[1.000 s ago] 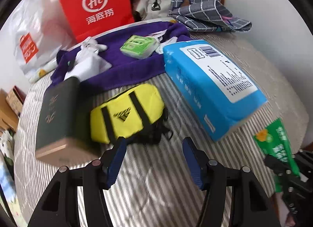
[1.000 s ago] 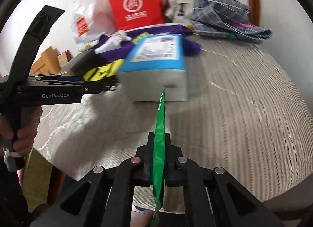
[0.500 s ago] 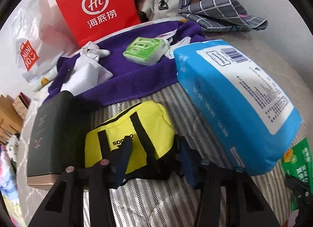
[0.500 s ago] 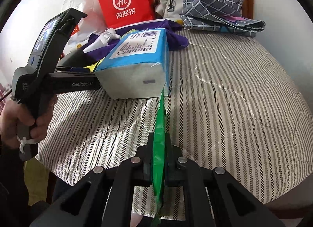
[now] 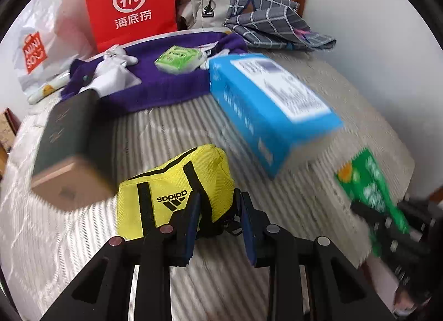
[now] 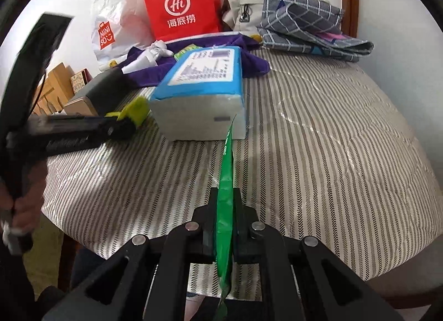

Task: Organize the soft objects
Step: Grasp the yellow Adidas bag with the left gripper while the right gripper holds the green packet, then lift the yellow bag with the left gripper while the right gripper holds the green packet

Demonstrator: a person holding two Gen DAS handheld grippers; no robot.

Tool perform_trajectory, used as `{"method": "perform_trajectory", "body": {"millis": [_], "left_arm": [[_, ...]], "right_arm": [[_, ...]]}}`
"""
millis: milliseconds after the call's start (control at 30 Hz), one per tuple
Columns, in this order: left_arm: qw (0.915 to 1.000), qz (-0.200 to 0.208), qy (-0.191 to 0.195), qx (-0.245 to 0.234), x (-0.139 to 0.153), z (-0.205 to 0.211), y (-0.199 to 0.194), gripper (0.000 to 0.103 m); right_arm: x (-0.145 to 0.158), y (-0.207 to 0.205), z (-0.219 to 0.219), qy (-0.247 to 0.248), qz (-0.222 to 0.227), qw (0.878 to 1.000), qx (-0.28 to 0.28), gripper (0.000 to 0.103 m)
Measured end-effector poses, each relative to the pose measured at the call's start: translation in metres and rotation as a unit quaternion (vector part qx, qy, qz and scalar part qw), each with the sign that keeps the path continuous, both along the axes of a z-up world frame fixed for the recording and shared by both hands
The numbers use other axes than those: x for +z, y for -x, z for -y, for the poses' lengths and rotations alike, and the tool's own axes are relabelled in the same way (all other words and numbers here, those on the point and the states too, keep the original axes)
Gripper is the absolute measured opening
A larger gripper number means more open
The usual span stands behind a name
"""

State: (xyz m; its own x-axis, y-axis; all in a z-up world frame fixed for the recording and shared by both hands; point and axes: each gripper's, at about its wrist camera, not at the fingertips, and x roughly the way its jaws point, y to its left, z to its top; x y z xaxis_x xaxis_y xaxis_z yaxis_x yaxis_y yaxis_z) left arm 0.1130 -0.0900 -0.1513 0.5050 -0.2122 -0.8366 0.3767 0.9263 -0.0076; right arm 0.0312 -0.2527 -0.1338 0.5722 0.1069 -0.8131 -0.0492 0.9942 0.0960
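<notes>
My left gripper (image 5: 218, 204) is shut on the right end of a yellow Adidas pouch (image 5: 171, 191) and holds it just above the striped bed (image 5: 177, 121). The pouch also shows in the right wrist view (image 6: 135, 109). My right gripper (image 6: 225, 204) is shut on a flat green packet (image 6: 225, 204) held edge-on over the bed's front edge; the packet also shows in the left wrist view (image 5: 371, 182). A blue tissue pack (image 5: 271, 108) lies in the middle of the bed. A purple cloth (image 5: 166, 83) lies behind it with a green packet (image 5: 177, 58) and a white soft toy (image 5: 119, 55).
A dark box (image 5: 69, 144) lies left of the pouch. A red paper bag (image 5: 130, 2), a white plastic bag (image 5: 36, 49), a beige bag (image 5: 205, 2) and a folded checked cloth (image 5: 271, 19) sit at the wall. The bed's striped right half (image 6: 332, 141) is bare.
My left gripper closed on the yellow pouch and pulled it back toward the front of the bed. The right gripper kept its hold on the green packet and moved a little.
</notes>
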Motion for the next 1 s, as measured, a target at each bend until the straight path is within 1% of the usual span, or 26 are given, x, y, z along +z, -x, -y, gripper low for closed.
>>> {"method": "perform_trajectory", "body": {"millis": [133,200,300,367,400,433,467,533,600,700,733,800,867,900,1000], "left_arm": [[0.9989,0.006,-0.037,0.026,-0.003,-0.018,0.029,0.027],[0.9982,0.011,-0.043,0.041,-0.003,-0.032,0.039,0.027],[0.9975,0.009,-0.030,0.063,-0.003,-0.054,0.039,0.027],[0.9967,0.006,-0.014,0.079,-0.001,-0.067,0.036,0.031],[0.9963,0.007,-0.005,0.085,0.002,-0.073,0.037,0.031],[0.9957,0.009,0.007,0.092,0.006,-0.079,0.039,0.036],[0.9947,0.012,0.018,0.100,0.010,-0.087,0.041,0.050],[0.9933,0.023,0.031,0.109,0.017,-0.098,0.046,0.069],[0.9921,0.036,0.036,0.114,0.021,-0.108,0.050,0.069],[0.9913,0.035,0.036,0.122,0.020,-0.120,0.049,0.069],[0.9908,0.030,0.036,0.127,0.018,-0.125,0.047,0.072],[0.9898,0.019,0.033,0.138,0.012,-0.132,0.044,0.072],[0.9869,0.007,0.034,0.157,0.004,-0.142,0.040,0.072],[0.9850,-0.002,0.044,0.167,-0.001,-0.147,0.037,0.072],[0.9782,-0.038,0.099,0.179,-0.018,-0.158,0.026,0.072]], "right_arm": [[0.007,0.011,-0.010,0.003,0.010,1.000,0.009,0.007],[0.010,0.016,-0.016,-0.001,0.013,1.000,0.015,0.008],[0.011,0.020,-0.023,-0.008,0.010,1.000,0.018,0.008],[0.010,0.022,-0.029,-0.007,0.010,1.000,0.020,0.008],[0.010,0.022,-0.032,-0.004,0.010,1.000,0.022,0.008],[0.010,0.023,-0.036,-0.001,0.010,1.000,0.025,0.008],[0.011,0.023,-0.038,0.001,0.010,1.000,0.028,0.008],[0.011,0.024,-0.042,0.002,0.010,0.999,0.031,0.008],[0.009,0.024,-0.044,0.001,0.008,0.999,0.031,0.008],[0.005,0.023,-0.045,0.000,0.003,1.000,0.031,0.008],[0.003,0.022,-0.046,0.000,0.002,0.999,0.032,0.008],[0.000,0.021,-0.046,0.002,-0.001,0.999,0.032,0.008],[-0.003,0.019,-0.045,0.000,-0.005,0.999,0.032,0.008],[-0.005,0.018,-0.044,-0.001,-0.008,0.999,0.031,0.008],[-0.011,0.016,-0.042,0.000,-0.016,0.999,0.029,0.008]]}}
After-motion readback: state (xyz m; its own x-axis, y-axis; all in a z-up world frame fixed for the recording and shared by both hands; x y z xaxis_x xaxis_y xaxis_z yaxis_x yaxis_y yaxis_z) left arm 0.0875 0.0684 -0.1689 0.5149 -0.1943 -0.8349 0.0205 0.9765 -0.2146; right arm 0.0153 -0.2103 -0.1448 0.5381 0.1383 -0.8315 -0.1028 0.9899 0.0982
